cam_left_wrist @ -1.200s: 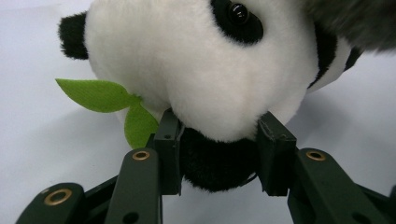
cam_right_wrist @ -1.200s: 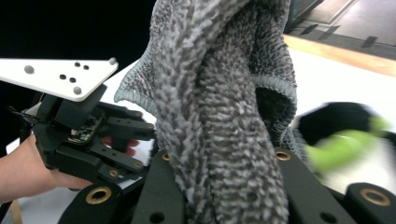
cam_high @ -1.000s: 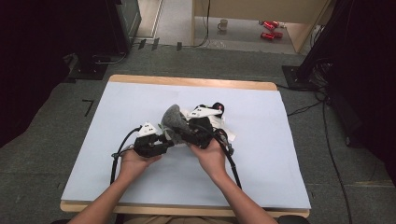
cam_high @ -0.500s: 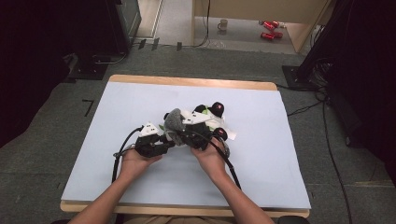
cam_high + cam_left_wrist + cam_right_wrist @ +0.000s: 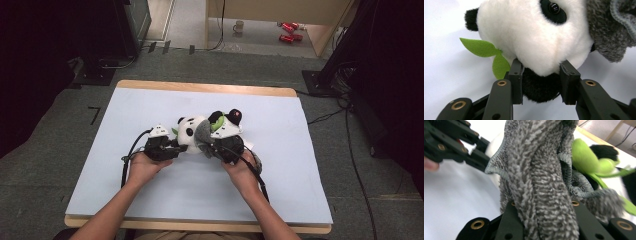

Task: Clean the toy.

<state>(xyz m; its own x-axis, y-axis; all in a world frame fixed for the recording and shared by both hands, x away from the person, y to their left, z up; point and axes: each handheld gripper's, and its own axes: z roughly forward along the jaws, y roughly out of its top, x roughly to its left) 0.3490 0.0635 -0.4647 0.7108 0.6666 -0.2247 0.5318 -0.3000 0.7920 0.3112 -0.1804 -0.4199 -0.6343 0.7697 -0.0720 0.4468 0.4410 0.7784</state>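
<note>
A panda plush [image 5: 190, 129] lies mid-table on the pale blue mat [image 5: 150, 107], with green leaves [image 5: 216, 124] and a small black cap [image 5: 234, 116] beside it. A grey terry cloth [image 5: 203, 134] drapes against its right side. My left gripper [image 5: 176, 145] is shut on the plush: in the left gripper view its jaws [image 5: 541, 72] pinch a black furry part under the white head [image 5: 531, 32], next to a green leaf [image 5: 482, 48]. My right gripper [image 5: 214, 145] is shut on the grey cloth [image 5: 541, 177], which hides its jaw tips; the left gripper [image 5: 454, 140] shows beyond.
The mat has open room on all sides of the plush. A wooden table edge [image 5: 205, 88] runs along the back. On the floor behind are a mug [image 5: 239, 26], red items [image 5: 287, 32] and cables [image 5: 325, 117]; dark equipment [image 5: 100, 30] stands at back left.
The grey cloth has shifted right, off the panda's head, so its white face now shows left of the cloth. Both hands stayed close together at the plush.
</note>
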